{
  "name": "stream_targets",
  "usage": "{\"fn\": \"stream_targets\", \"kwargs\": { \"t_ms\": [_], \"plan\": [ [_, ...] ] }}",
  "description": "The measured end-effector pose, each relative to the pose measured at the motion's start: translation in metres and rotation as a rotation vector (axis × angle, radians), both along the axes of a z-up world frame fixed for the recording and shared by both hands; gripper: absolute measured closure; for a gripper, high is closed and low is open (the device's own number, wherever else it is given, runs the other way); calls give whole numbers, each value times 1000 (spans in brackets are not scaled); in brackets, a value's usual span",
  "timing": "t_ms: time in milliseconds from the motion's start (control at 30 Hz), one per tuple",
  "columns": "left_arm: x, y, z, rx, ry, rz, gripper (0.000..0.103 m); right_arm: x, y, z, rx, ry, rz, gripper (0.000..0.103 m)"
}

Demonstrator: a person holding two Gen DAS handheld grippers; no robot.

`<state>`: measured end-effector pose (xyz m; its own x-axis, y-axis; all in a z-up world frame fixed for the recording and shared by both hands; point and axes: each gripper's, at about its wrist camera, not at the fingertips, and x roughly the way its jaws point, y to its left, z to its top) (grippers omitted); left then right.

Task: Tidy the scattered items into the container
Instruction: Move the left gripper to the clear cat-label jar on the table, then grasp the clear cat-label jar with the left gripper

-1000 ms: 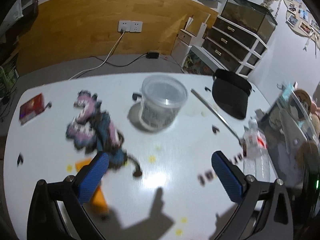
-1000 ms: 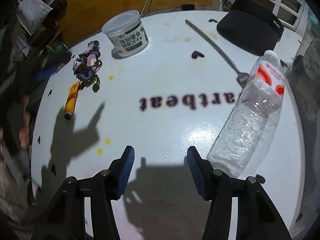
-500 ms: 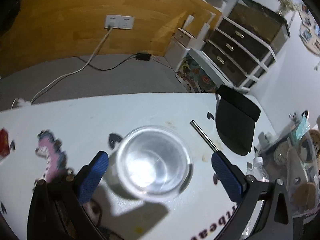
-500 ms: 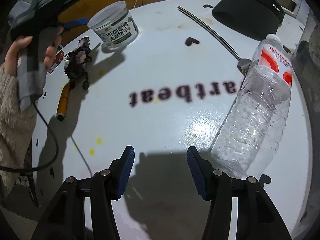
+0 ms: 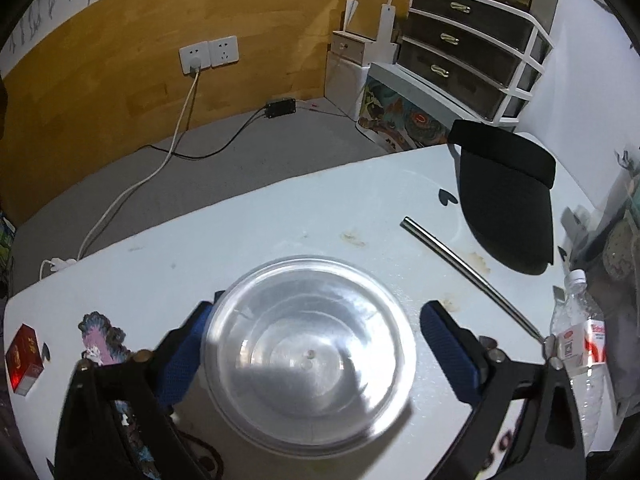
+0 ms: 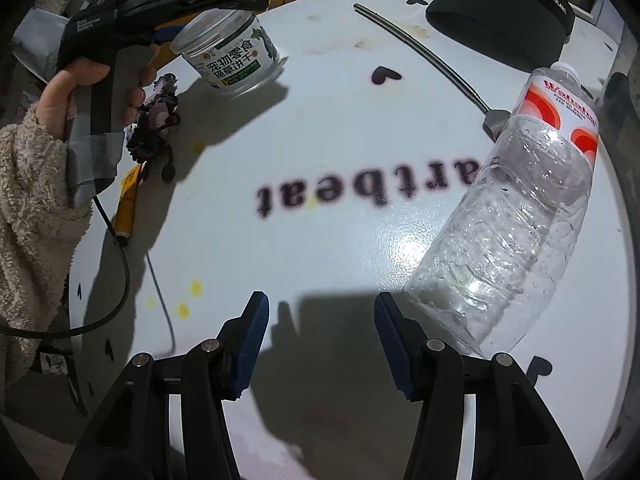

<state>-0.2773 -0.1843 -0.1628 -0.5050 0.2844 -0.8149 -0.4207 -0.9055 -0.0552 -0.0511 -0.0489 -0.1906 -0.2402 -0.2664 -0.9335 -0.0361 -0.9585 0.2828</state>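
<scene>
Left tool (image 5: 312, 344) spread wide around clear tub (image 5: 308, 356) on counter (image 5: 280, 220), contact unclear. Right tool (image 6: 320, 328) spread, empty. Hair ties (image 6: 154, 128) half hidden behind left hand (image 6: 84, 80).

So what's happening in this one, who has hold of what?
A person holds a gripper in each hand over a white table. The left gripper is open, its fingers on either side of the clear plastic tub, which looks empty. The right gripper hangs open above bare tabletop, holding nothing. A water bottle, a long metal rod, a purple trinket bundle and an orange tube all lie outside the tub, so nothing is tidied yet.
</scene>
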Motion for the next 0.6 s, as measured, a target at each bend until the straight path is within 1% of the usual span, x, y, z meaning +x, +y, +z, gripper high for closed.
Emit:
{"fn": "stream_targets", "kwargs": {
  "t_ms": [167, 300, 433, 600],
  "plan": [
    [10, 0, -2, 9, 5, -32, 12, -1, 1, 1, -5, -1, -2, 47],
    [31, -5, -2, 21, 0, -46, 12, -1, 1, 3, -5, 6, -3, 47],
    [68, -9, -3, 22, 9, -85, 12, 3, -1, 4, -5, 9, 3, 47],
    [128, -10, -4, 20, 29, -137, 12, 13, -2, 4, -10, 8, 14, 47]
  ]
}}
